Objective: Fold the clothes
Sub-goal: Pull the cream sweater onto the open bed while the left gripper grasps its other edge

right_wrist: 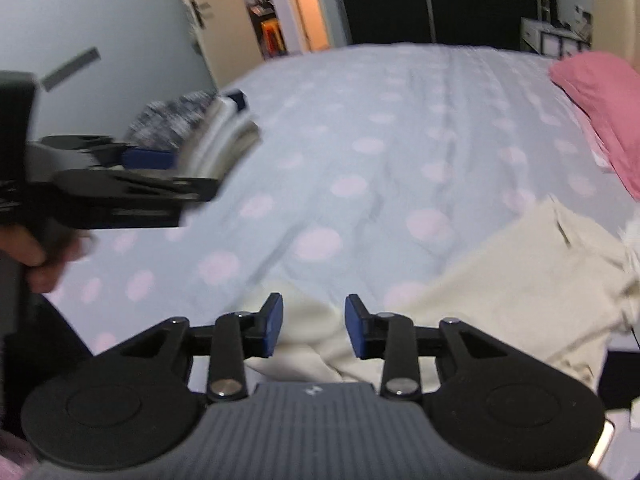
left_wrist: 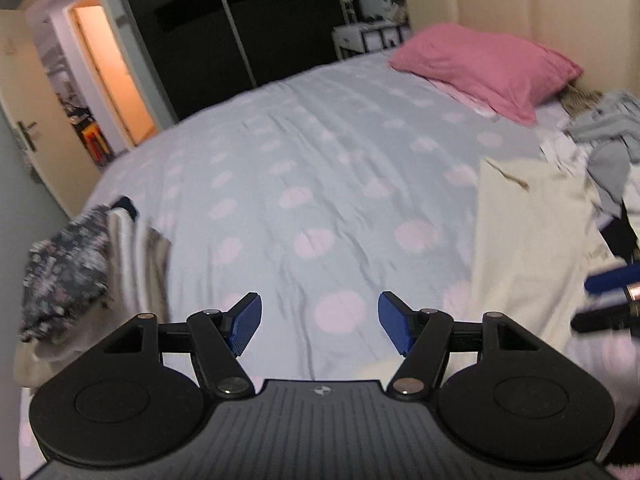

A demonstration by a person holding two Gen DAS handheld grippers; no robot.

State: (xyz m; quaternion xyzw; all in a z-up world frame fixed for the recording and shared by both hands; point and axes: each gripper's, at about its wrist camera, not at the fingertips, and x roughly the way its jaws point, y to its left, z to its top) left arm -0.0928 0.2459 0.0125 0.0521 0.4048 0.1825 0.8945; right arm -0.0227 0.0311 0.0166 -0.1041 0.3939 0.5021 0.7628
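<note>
Bed [left_wrist: 304, 168]: a wide cover, pale blue with pink spots, lies ahead of both claws and under them; it serves as the folding surface.

Cream garment [right_wrist: 512, 280]: the largest piece of clothing in view. It lies spread and rumpled on the bed, partly flat, with one end running down under the right claw's fingers and the rest stretching away to that claw's right. From the left claw it sits off to the right.

Loose clothes heap [left_wrist: 608, 140]: grey and white pieces, crumpled, beyond the cream garment and far to the left claw's right.

Stack of clothes [left_wrist: 100, 252]: a dark flowered piece and striped ones lie piled in layers just ahead and to the left of the left claw, at the bed's edge. They look folded, though blur hides the detail.

Left claw [left_wrist: 320, 326]: fingers spread wide, nothing between them, above bare cover.

Right claw [right_wrist: 314, 326]: fingers apart, empty, poised right over the near end of the cream garment.

Step in hand: judging by this, the cream garment is the piece being worked on; whether it is being laid out or is mid-fold, I cannot tell.

Next move: probably calls for a pinch on an edge of the cream cloth, thin enough to catch one layer, with the other claw taking the matching edge.
</note>
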